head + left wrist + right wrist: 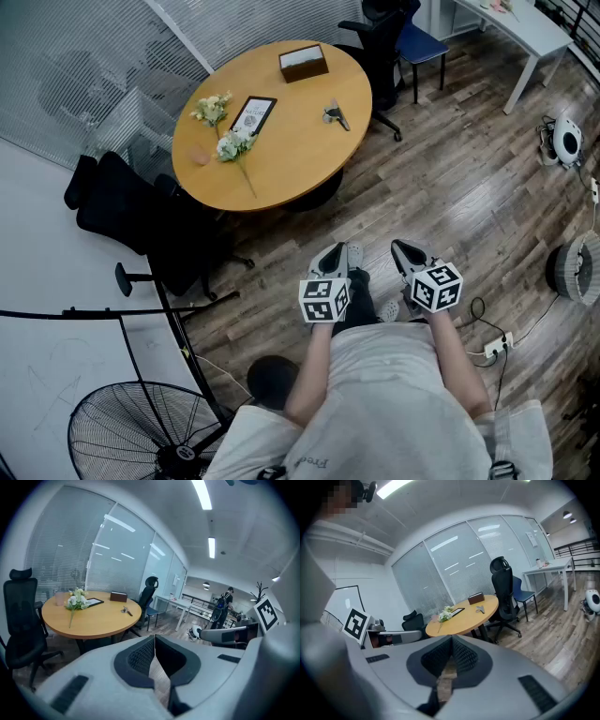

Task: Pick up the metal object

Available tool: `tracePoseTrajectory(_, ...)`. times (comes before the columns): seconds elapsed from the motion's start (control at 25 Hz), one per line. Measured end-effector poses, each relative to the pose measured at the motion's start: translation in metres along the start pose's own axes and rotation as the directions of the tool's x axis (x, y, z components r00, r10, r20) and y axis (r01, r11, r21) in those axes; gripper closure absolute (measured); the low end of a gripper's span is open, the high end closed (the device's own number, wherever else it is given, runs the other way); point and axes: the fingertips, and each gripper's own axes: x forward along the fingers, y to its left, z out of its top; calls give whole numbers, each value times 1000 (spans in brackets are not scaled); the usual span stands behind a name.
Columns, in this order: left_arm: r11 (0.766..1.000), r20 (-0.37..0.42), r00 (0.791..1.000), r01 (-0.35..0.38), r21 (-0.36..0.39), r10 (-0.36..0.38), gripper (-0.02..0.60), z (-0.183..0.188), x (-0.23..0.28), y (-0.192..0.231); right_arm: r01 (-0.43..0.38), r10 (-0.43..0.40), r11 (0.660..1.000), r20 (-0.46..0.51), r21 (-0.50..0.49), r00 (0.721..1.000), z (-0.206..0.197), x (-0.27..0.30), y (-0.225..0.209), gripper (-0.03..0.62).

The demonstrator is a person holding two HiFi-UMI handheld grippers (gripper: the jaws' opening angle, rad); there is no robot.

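Metal object (335, 114) on table (291, 155) too small to identify; fan (131, 427) cropped at bottom edge.

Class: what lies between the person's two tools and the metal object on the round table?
In the head view, only bare wooden floor, then bare tabletop of the round table, separates the left tool and right tool from the metal object.

Bright ceiling strip lights; fisheye-warped, vignetted edges

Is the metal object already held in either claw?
No, the metal object lies on the round table, well away from the left claw and right claw.
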Motion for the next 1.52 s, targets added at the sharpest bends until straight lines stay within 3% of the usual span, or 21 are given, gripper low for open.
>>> tracePoseTrajectory(0.28,1000,-5,1000,10,-3,-10,571,-5,1,-1,1,-1,1000,5,1,1000,-3,-1,-1,597)
tracePoseTrajectory(0.48,998,-16,1000,20,-57,-20,569,-13,-4,11,10,-12,996,24,89,1000,-1,7,-5,597)
tracePoseTrajectory(0.92,994,40,998,61,-92,-58,566,17,22,29,-47,46,995,15,87,999,14,39,-6,562)
tracePoseTrajectory(1.12,993,33,997,74,-94,-71,485,39,46,38,-77,76,991,13,108,997,33,57,-13,517)
tracePoseTrajectory(1.52,985,22,990,144,-94,-142,434,89,122,46,-79,80,984,-3,158,997,65,98,-52,451)
